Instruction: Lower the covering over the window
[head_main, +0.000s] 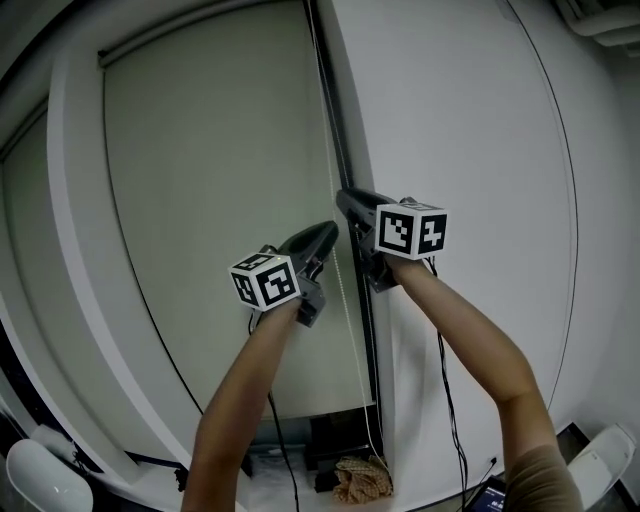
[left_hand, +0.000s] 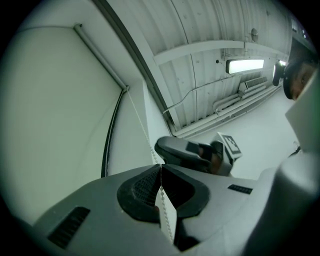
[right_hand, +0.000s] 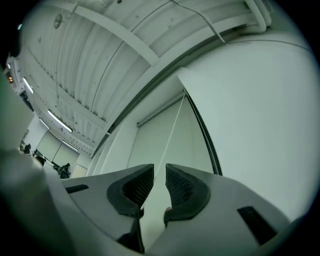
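Roller blind at 10 o'clock; my left gripper clamps its bead chain, right gripper stands apart; cable at 5 o'clock.

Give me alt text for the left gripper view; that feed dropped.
The left gripper has its jaws shut on the bead chain, which runs up to the top corner of the pale roller blind at left. Just beyond, the right gripper shows, under a ribbed ceiling with a lit lamp.

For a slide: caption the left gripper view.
Left gripper shut on the bead chain, right gripper just beyond.
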